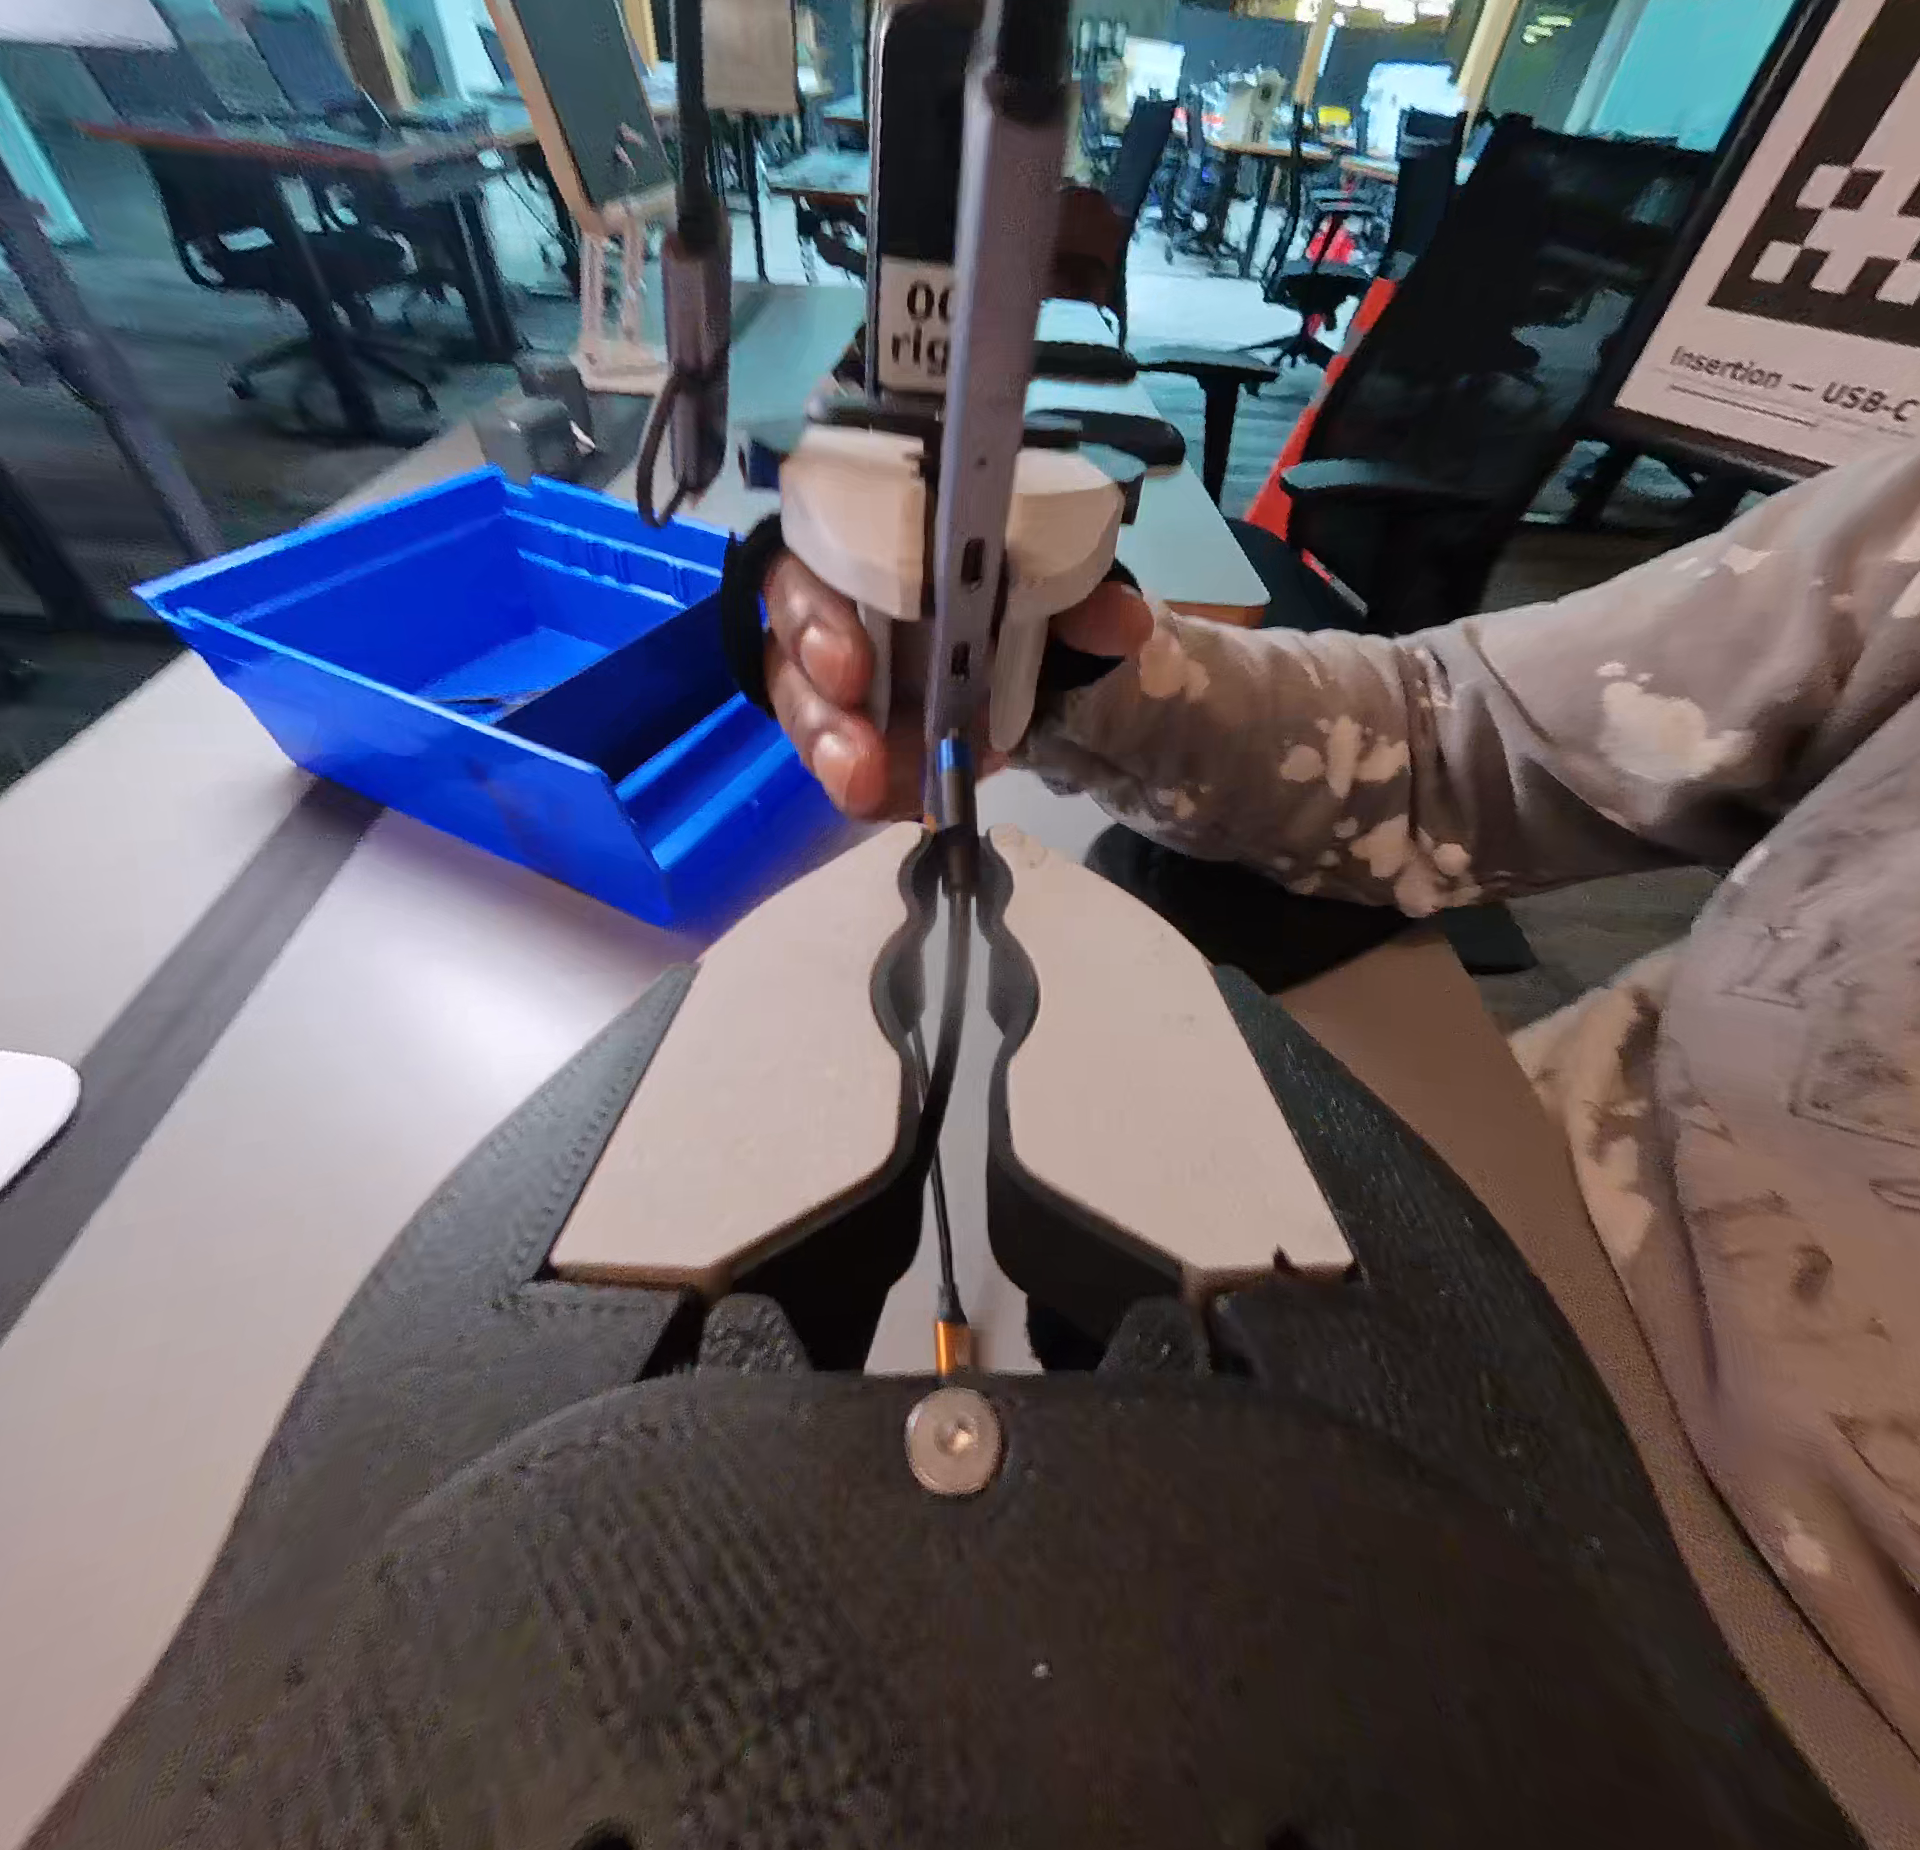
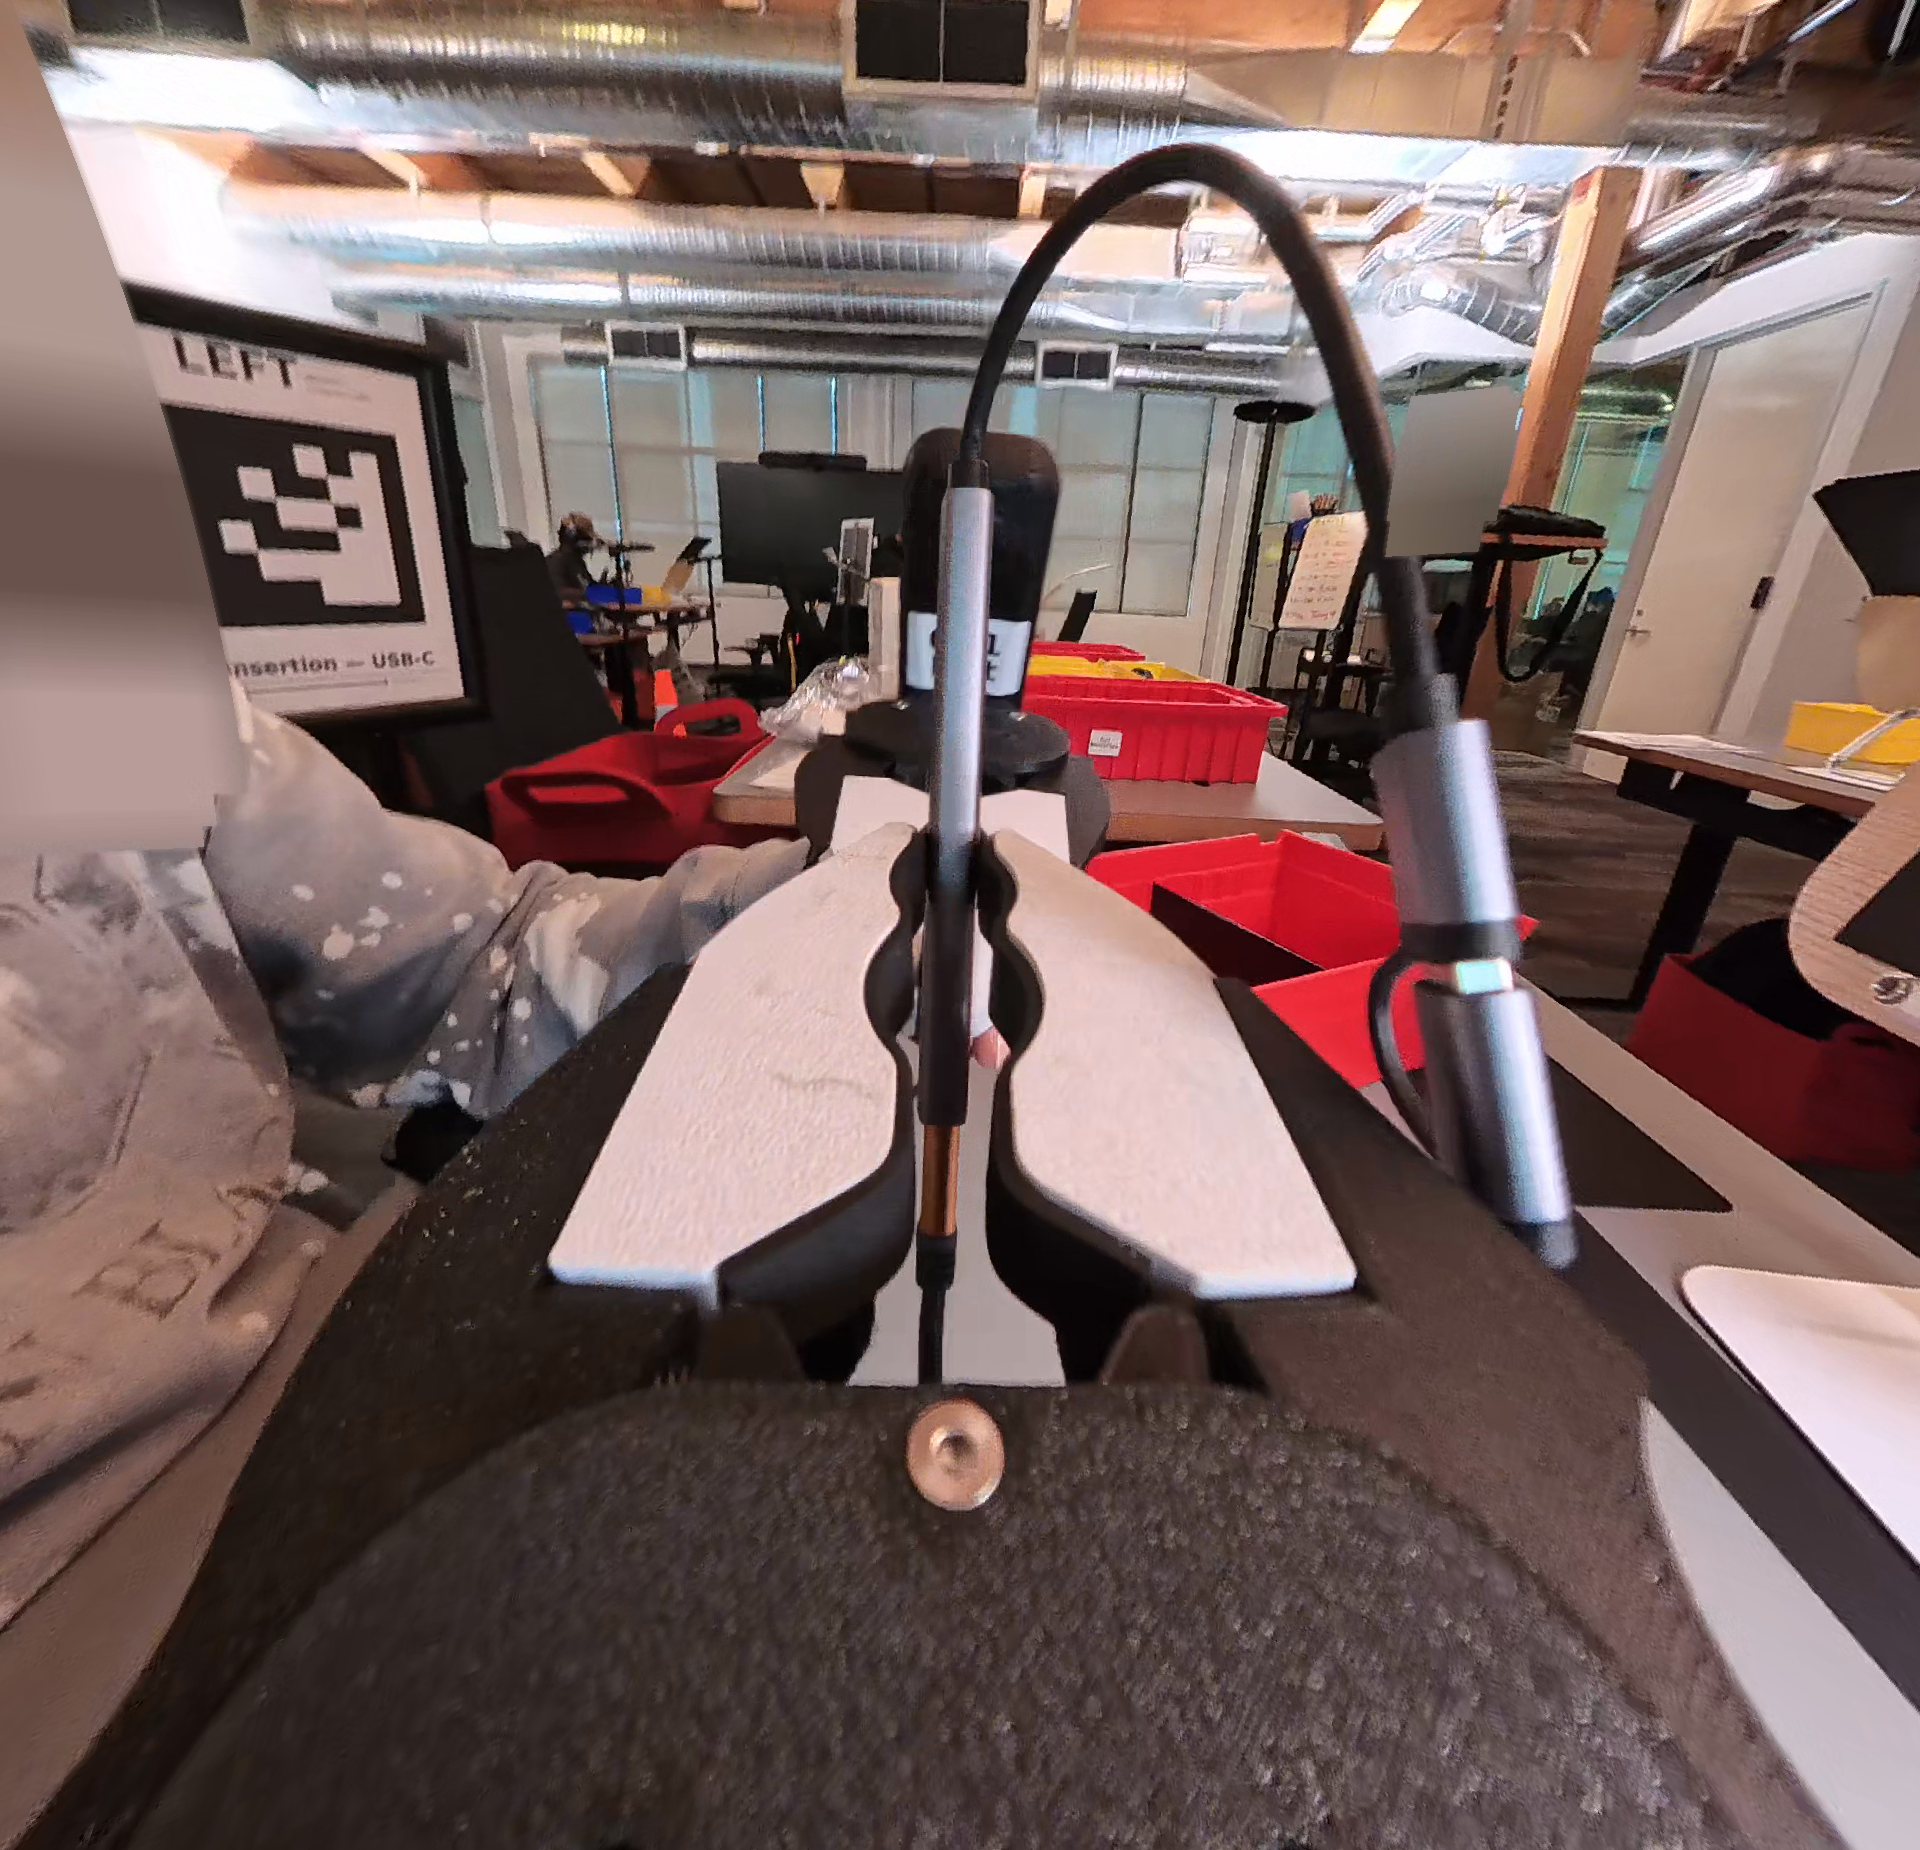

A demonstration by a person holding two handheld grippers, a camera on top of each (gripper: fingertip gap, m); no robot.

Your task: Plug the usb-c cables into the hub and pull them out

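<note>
In the left wrist view my left gripper (image 1: 951,844) is shut on a thin black USB-C cable (image 1: 940,1052) just behind its blue-ringed plug (image 1: 951,761). That plug meets the lower end of the slim grey hub (image 1: 1003,346); I cannot tell how deep it sits. The cable's orange-ringed plug (image 1: 951,1338) hangs free below my fingers. My right gripper (image 2: 954,844) is shut on the hub (image 2: 961,657), held upright and edge-on. An orange-ringed plug (image 2: 940,1177) shows at the hub's near end. The right gripper (image 1: 951,657) faces my left one.
The hub's own thick lead arcs over to a grey adapter (image 2: 1455,865) hanging at the right. A blue bin (image 1: 468,647) stands on the grey table (image 1: 312,1021) at the left. A red bin (image 2: 1247,907) and a marker board (image 2: 301,512) stand behind. A person's sleeve (image 1: 1455,740) is at the right. One gripper's finger ends stand about 5 centimeters off the other's.
</note>
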